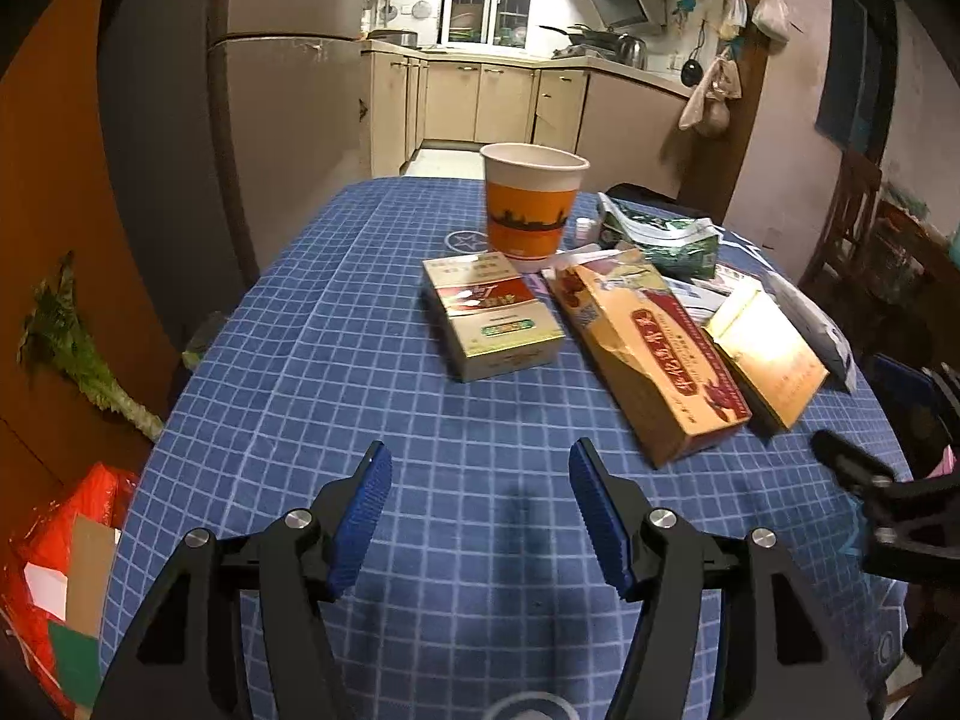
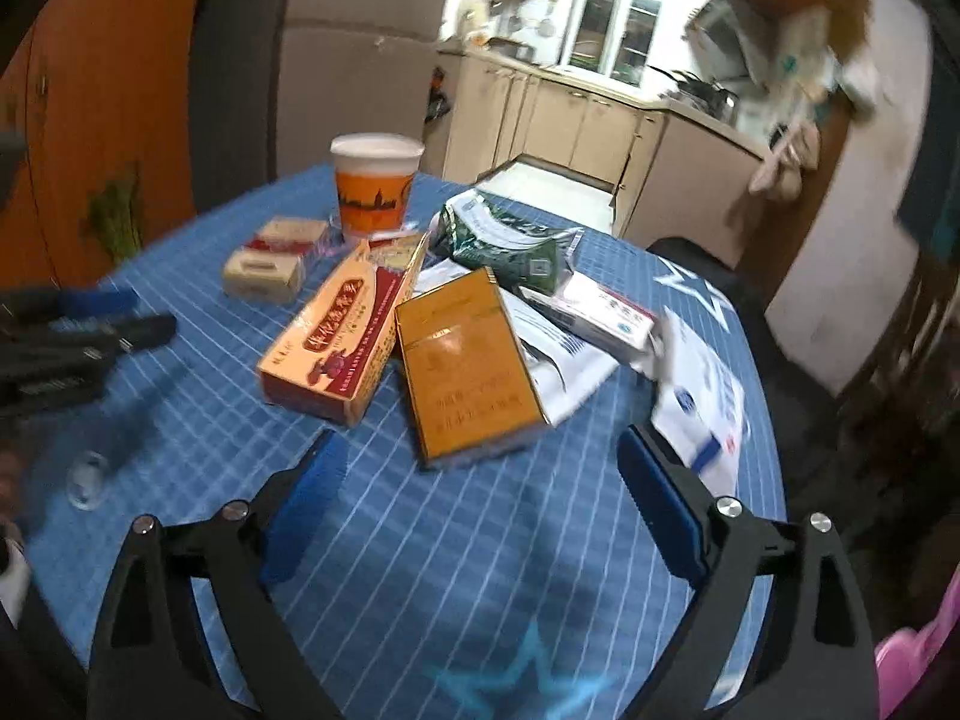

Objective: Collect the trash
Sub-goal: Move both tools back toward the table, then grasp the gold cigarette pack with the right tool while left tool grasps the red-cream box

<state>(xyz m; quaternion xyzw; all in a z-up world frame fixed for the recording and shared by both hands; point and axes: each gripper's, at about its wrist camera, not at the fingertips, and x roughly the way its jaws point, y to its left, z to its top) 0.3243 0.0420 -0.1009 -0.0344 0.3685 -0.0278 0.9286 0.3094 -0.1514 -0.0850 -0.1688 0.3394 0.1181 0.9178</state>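
Trash is heaped toward the far right of the blue checked tablecloth: a paper cup stands upright at the back, with a small gold-and-red box just in front of it. Beside that lies a long orange carton, torn open at its far end, touching a flat gold box. Behind them sit a crumpled green packet and some white papers near the table's right edge.

Both tools hang low over bare cloth at the near side. The left gripper is spread wide and holds nothing, with the small box straight ahead. The right gripper is also spread and holds nothing, the flat gold box just beyond its fingertips.

A leafy vegetable leans against the orange cupboard on the left, above a red bag on the floor.
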